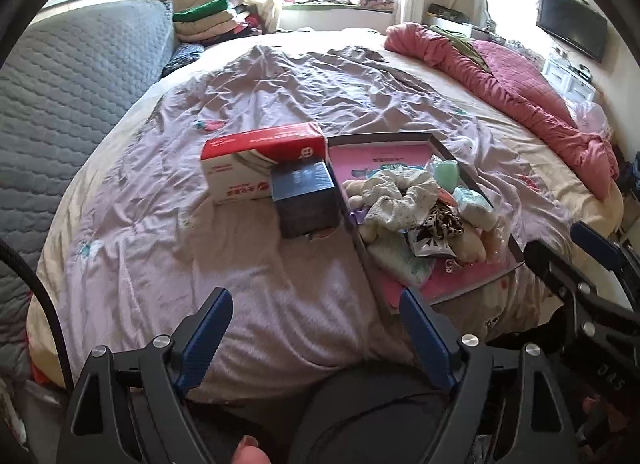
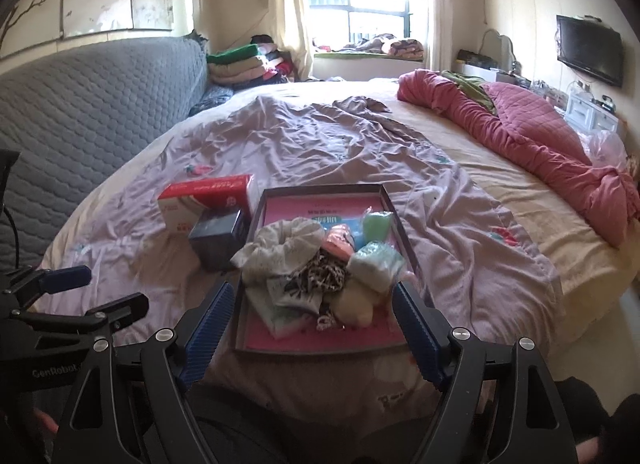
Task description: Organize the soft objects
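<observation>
A shallow pink-lined tray (image 2: 394, 220) (image 1: 472, 284) lies on the bed and holds a heap of soft things: a white scrunchie (image 2: 280, 240) (image 1: 400, 192), a leopard-print piece (image 2: 320, 276) (image 1: 442, 222), green sponges (image 2: 378, 224), cream plush pieces (image 2: 360, 304). A red-and-white tissue box (image 1: 260, 152) (image 2: 208, 200) and a dark blue box (image 1: 306, 200) (image 2: 218, 238) stand left of the tray. My left gripper (image 1: 316, 328) is open and empty over the sheet near the tray's front left corner. My right gripper (image 2: 312, 320) is open and empty, its fingers either side of the tray's front end.
The bed has a wrinkled lilac sheet (image 1: 280, 84). A pink quilt (image 2: 520, 132) is bunched along the right. A grey padded headboard (image 1: 60, 104) is on the left, folded clothes (image 2: 244, 64) at the back, a wall TV (image 2: 590, 50) at the right.
</observation>
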A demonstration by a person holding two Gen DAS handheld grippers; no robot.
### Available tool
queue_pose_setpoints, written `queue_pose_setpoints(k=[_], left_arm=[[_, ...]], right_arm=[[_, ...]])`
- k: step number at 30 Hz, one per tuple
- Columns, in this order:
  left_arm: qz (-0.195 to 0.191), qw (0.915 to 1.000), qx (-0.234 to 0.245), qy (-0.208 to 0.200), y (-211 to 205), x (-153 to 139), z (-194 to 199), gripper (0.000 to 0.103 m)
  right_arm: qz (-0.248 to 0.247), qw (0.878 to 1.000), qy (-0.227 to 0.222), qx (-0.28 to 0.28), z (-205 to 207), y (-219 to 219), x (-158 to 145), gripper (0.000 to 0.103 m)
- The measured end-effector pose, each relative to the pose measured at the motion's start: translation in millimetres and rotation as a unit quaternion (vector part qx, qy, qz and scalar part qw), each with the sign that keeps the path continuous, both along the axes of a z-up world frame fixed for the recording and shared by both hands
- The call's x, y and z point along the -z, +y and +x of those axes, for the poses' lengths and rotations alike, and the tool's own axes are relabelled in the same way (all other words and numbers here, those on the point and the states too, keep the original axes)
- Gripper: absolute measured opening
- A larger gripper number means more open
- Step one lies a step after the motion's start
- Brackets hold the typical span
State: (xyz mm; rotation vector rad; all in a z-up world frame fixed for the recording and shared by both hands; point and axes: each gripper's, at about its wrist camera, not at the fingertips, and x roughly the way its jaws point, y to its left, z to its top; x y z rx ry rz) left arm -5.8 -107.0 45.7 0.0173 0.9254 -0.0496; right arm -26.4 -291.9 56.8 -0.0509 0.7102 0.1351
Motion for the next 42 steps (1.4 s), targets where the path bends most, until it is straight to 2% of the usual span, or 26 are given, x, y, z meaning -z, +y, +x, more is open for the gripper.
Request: queue_pose_setpoints(k=[7,11,15,21,25,32,36,42], left_arm=[[-0.020,0.9998,-0.005,0.001,5,-2,-15,0.085],[-0.013,0.9999,-0.009,0.001,7,-1,-26,0.085],[-0.006,0.9999,-0.008,-0.004,9,-2,-31,0.085],[-0.006,0.9999,-0.014,-0.002,10,4,-35,0.085],[-0.011,0.9998,-0.016,0.000,14,8,-35,0.085],[-0.012,0.9998,-0.016,0.009,17,21,-34,0.085],[-0.014,0.9996,-0.021,0.014,18,26,-33,0.085],[-0.013,0.9996,-0.023,0.011,20,26,-35,0.085]], right_arm=[[0.009,1.000,-0.005,0.000,-9,6,-8,0.082],[0.008,1.000,0.000,0.000,-14,5,-4,0.082],[0.038,0.999,0.012,0.004,-18,3,3,0.082],[0.026,0.999,0.015,0.017,-27,5,13,0.082],[0.048,0.998,0.019,0.022,-33,1,17,0.083],[0.042,0.999,0.025,0.016,-35,7,23,0.083],[0.022,0.999,0.027,0.002,-36,17,27,0.083],[0.018,1.000,0.026,-0.003,-37,21,28,0.083]])
